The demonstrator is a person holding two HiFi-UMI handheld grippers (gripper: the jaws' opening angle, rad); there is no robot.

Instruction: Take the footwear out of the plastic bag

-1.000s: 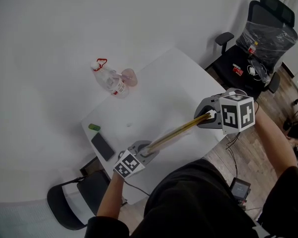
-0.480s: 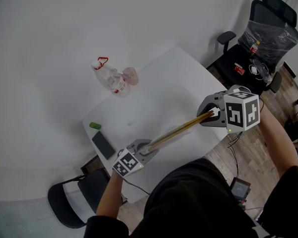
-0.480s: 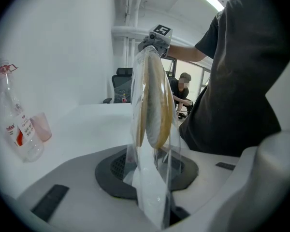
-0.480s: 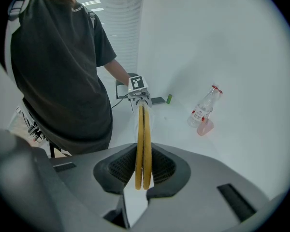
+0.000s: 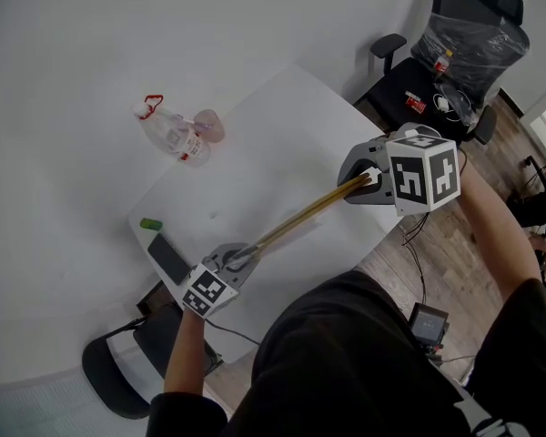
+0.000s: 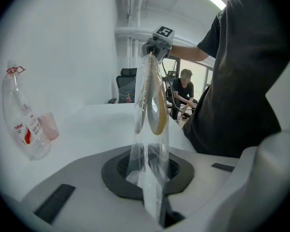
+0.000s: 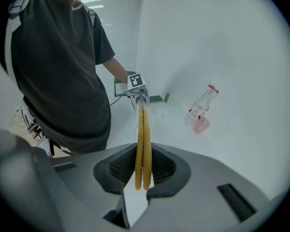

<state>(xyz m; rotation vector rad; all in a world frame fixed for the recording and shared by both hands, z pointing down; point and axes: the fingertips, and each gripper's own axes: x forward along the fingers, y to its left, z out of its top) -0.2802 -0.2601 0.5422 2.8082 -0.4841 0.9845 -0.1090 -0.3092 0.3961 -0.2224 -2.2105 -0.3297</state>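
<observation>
A clear plastic bag (image 5: 296,221) with a flat yellow pair of footwear (image 7: 143,139) inside is stretched in the air between both grippers, above the white table (image 5: 282,139). My left gripper (image 5: 244,254) holds the bag's lower end. Its jaws have just been closing, and the plastic film (image 6: 152,149) is pinched between them. My right gripper (image 5: 371,179) is shut on the footwear's far end through the bag. In the left gripper view the footwear (image 6: 157,105) hangs edge-on towards the right gripper (image 6: 154,52). The left gripper (image 7: 139,97) shows at the far end in the right gripper view.
A plastic bottle (image 5: 168,135) and a pink cup (image 5: 209,124) lie at the table's far side. A phone (image 5: 167,258) and a small green item (image 5: 151,224) sit at its left edge. A wrapped office chair (image 5: 460,44) stands at the right, a black chair (image 5: 118,371) below left.
The head view has swung, so the table and bottle sit further left and up. Both grippers still hold the bag stretched between them.
</observation>
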